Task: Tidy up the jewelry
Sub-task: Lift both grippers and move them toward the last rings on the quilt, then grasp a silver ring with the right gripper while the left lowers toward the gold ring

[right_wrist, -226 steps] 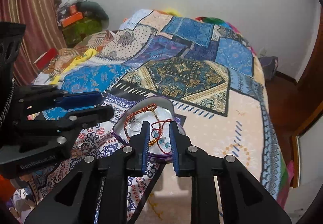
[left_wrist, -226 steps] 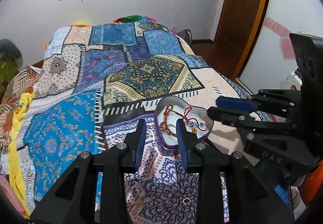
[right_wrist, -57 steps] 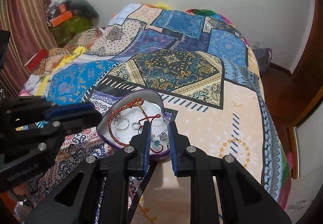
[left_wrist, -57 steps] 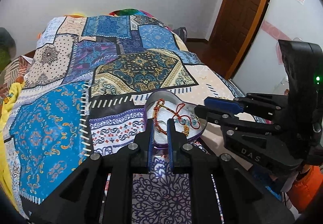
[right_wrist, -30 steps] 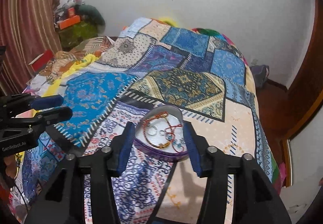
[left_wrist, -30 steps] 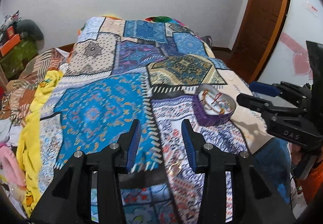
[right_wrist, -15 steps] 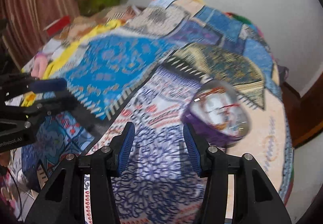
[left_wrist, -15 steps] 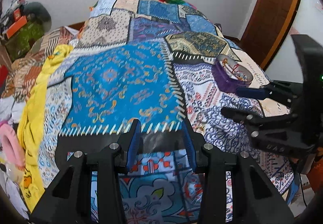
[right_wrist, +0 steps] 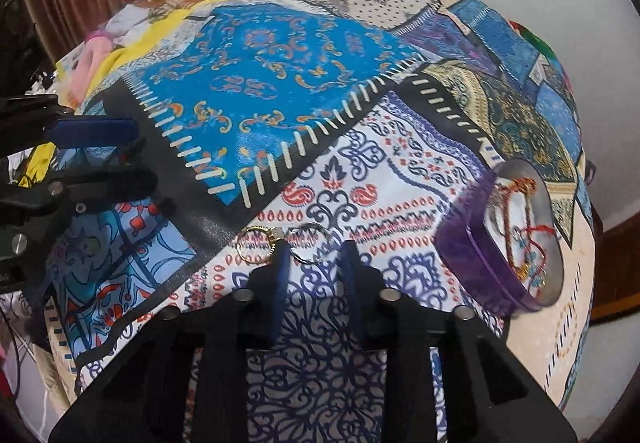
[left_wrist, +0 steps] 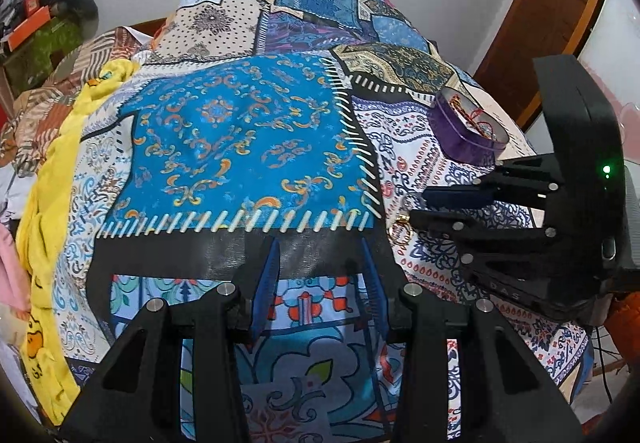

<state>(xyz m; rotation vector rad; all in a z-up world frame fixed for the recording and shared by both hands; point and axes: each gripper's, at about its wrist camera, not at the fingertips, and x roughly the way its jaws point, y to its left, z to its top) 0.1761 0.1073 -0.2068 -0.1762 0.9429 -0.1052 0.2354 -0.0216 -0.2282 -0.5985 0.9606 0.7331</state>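
A: Two rings (right_wrist: 280, 243) lie on the bed (right_wrist: 256, 83) near its front edge, just ahead of the right gripper (right_wrist: 316, 263), fingers apart, empty.

B: Left gripper (left_wrist: 318, 275) likewise spread, empty; purple tin (right_wrist: 480, 255) of bracelets toward the right edge.

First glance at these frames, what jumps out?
The loud patchwork bedspread fills both views, its bright blue panel at the centre. A purple heart-shaped box holding bracelets sits at the right. Just ahead of the open right hand-held gripper lie a gold ring and a silver ring on the cloth; the left hand-held gripper is open and holds nothing.
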